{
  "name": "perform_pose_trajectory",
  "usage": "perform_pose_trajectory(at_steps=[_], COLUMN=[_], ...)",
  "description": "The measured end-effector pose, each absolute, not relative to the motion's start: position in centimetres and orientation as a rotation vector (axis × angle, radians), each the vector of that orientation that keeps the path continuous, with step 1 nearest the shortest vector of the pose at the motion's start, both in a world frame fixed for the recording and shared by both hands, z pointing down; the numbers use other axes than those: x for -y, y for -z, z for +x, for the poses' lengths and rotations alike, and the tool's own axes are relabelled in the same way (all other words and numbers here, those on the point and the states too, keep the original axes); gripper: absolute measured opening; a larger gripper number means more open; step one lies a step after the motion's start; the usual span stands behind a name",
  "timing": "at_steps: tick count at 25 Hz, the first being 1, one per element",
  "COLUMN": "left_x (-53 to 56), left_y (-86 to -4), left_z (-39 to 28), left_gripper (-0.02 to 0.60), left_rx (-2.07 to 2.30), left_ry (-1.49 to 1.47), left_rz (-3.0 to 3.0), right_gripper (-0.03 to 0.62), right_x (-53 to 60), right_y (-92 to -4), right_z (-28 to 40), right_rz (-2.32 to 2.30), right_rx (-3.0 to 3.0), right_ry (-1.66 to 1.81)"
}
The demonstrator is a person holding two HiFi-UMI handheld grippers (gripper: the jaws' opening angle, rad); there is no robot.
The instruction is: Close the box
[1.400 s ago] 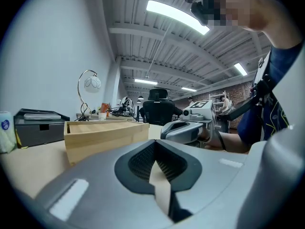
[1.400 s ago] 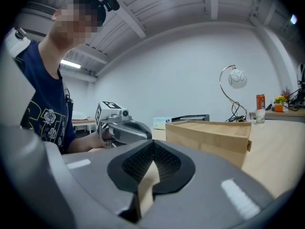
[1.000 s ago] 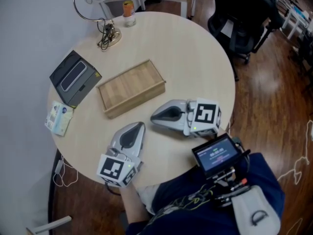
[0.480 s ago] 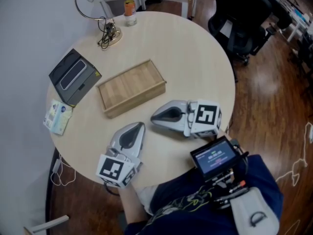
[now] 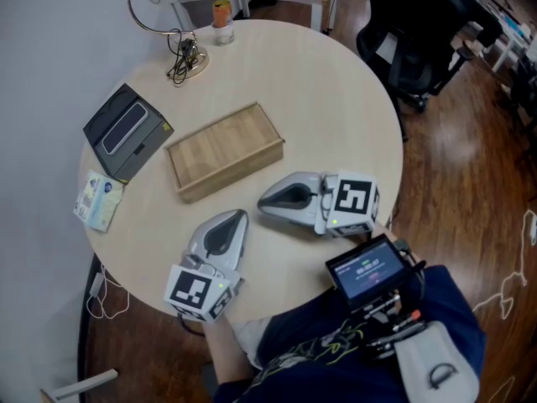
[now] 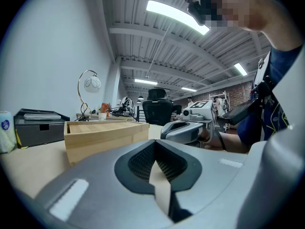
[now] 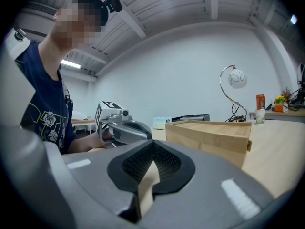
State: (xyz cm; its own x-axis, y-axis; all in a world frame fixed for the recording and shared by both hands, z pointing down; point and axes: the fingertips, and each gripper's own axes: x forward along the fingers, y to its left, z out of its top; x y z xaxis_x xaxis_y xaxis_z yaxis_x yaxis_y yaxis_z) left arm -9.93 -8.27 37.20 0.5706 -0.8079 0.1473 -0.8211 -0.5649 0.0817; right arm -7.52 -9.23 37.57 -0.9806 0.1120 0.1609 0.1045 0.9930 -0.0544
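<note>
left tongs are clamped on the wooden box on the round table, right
No: the left tongs are shut on nothing, lying apart from the wooden box on the round table, as the head view shows.

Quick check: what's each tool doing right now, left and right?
Left tool: closed, holding nothing, resting on the table.
Right tool: closed, holding nothing, resting on the table.
</note>
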Motion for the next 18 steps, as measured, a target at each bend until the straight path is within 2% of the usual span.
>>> perform_pose_trajectory(at_steps=[18], left_x=[8.24], left_y=[-37.34], left_z=[-10.0], left_gripper=[0.0], left_rx=[1.385], left_ry=[-0.148], left_rz=[2.66], right_gripper=[0.0], right_x=[9.24], right_y=[-37.51], right_z=[-7.53], right_rz=[-0.16], right_rx=[2.971], right_ry=[-0.076])
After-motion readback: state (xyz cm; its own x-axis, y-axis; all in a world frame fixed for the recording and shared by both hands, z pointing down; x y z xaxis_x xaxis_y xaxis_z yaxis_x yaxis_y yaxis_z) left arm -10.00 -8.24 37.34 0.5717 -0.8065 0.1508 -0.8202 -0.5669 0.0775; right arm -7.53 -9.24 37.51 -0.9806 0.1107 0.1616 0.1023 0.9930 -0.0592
